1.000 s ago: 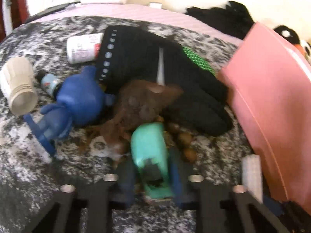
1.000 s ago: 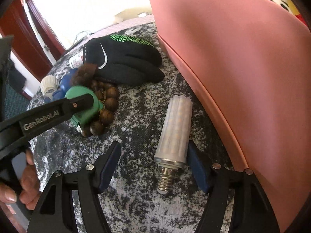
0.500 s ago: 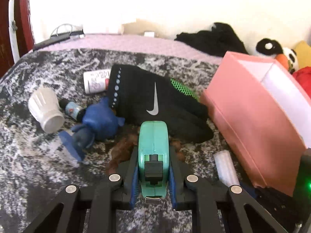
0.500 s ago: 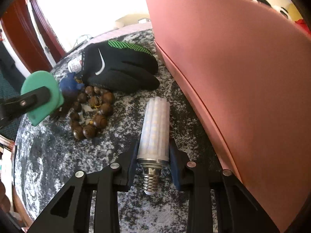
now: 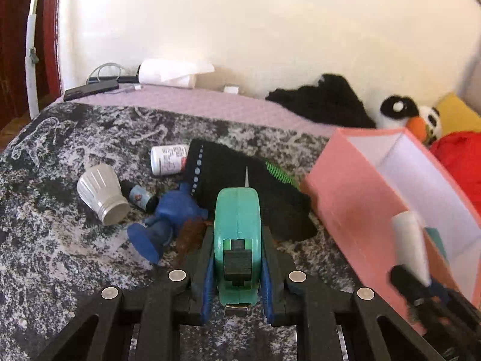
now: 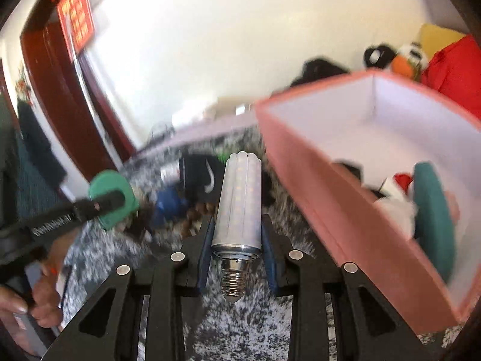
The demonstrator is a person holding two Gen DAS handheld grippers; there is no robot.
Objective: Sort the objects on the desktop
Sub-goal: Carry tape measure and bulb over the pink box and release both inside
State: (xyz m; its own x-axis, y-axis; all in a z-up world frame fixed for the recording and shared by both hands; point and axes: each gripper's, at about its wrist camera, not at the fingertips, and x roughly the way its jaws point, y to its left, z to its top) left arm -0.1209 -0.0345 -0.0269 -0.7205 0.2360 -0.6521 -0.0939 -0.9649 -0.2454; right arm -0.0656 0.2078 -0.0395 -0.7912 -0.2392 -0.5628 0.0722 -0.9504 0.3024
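Note:
My left gripper (image 5: 237,266) is shut on a green tape measure (image 5: 237,240), held above the mottled grey tabletop (image 5: 60,255). My right gripper (image 6: 237,240) is shut on a white LED corn bulb (image 6: 239,204), lifted off the table beside the pink box (image 6: 315,210). In the left wrist view that bulb (image 5: 410,243) hangs over the pink box (image 5: 345,207). On the table lie a black glove (image 5: 240,186), a blue figurine (image 5: 168,216), a brown bead bracelet (image 5: 192,234), a white ribbed cap (image 5: 100,194), a small vial (image 5: 139,197) and a white bottle (image 5: 168,159).
The pink box holds a teal item (image 6: 433,219), something red and white (image 6: 396,192). Plush toys (image 5: 412,114), black cloth (image 5: 324,102) and a red bag (image 5: 460,156) sit behind it. A phone (image 5: 90,88) and tissue (image 5: 174,72) lie at the far edge. A hand (image 6: 45,300) holds the left tool.
My left gripper closed on the tape measure and lifted it off the beads. My right gripper shut on the bulb and raised it toward the pink box's opening.

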